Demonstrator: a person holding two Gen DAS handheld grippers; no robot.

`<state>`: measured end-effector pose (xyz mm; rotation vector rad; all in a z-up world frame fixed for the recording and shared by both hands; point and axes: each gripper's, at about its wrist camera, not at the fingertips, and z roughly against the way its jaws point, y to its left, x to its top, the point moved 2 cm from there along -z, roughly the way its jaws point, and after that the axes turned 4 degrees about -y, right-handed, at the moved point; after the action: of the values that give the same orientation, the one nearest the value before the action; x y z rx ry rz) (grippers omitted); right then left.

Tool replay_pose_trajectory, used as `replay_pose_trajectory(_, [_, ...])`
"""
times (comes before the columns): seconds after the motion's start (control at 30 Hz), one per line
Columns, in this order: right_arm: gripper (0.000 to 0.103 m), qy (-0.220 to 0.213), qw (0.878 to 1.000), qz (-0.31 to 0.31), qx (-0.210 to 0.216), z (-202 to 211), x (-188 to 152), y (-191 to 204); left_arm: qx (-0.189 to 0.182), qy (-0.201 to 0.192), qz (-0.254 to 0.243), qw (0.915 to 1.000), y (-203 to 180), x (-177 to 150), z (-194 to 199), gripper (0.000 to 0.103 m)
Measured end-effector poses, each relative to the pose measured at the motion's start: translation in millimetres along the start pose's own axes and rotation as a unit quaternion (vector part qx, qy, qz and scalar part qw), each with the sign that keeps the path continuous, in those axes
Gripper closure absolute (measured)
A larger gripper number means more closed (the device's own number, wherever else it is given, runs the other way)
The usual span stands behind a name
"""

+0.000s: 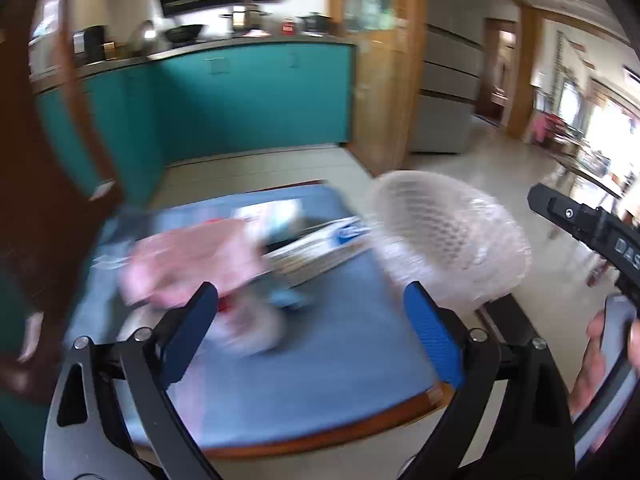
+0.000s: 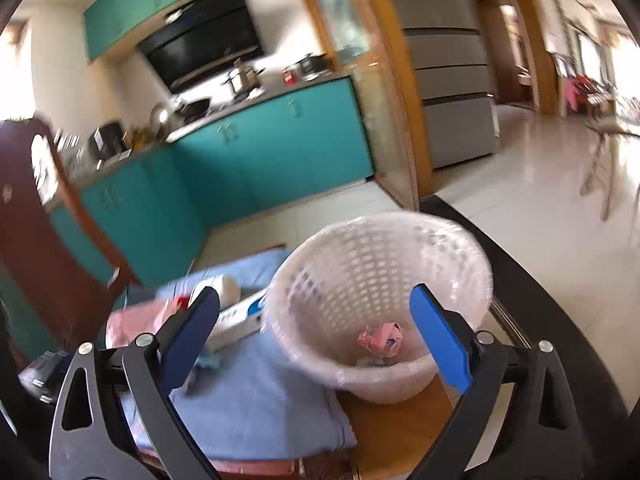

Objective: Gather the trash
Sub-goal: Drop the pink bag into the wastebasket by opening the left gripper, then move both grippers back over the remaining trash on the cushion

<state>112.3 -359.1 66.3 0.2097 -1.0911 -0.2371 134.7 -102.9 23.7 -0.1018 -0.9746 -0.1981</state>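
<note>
Nearest the lens in the left wrist view, the left claw [image 1: 310,332] stands wide with nothing between its blue pads [image 1: 434,334], hanging over the near part of a blue cloth [image 1: 320,368] that covers the wooden tabletop [image 1: 360,426]. Beyond it, on the left half of the cloth, lies a blurred heap of trash: a pink wrapper [image 1: 192,264], a long white box with blue print [image 1: 316,244] running toward the right, and a small blue scrap [image 1: 286,300] just near of the box. A white lattice wastebasket [image 1: 448,236] lined with a clear bag stands at the right end of the tabletop, just right of the box. At the far right edge a hand [image 1: 600,360] grips the other tool.

In the right wrist view the right claw [image 2: 316,334] is also spread wide and empty, poised before the wastebasket [image 2: 380,280] (which sits partly off the cloth, on bare wood). A crumpled pink wrapper piece [image 2: 380,338] lies on the basket's bottom. Left of the basket the white box [image 2: 240,320] rests on the blue cloth [image 2: 256,400].
</note>
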Motion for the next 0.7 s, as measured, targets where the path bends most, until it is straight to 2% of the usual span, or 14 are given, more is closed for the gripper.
replay_pose_trajectory(0.13, [0.009,0.018,0.999,0.034,0.018,0.6,-13.1,28.9,0.056,-0.017,0.047,0.9972,58.9,-22.6,33.6,0.005])
replay_pose_trajectory(0.27, [0.009,0.035,0.996,0.072,0.034,6.6,-33.2,56.8,0.066,-0.024,0.086,0.9938,95.8,-45.2,50.0,0.004])
replay_pose_trajectory(0.37, [0.009,0.043,0.994,0.088,0.038,10.3,-46.4,70.2,0.082,-0.002,0.088,0.9927,109.6,-58.8,44.8,0.004])
replay_pose_trajectory(0.53, [0.009,0.063,0.992,0.105,0.042,6.8,-63.4,84.0,0.066,0.008,0.101,0.9927,116.7,-61.8,45.2,0.004])
replay_pose_trajectory(0.7, [0.009,0.062,0.99,0.119,0.045,5.4,-64.8,91.2,0.058,0.023,0.11,0.992,117.8,-66.5,42.5,0.004])
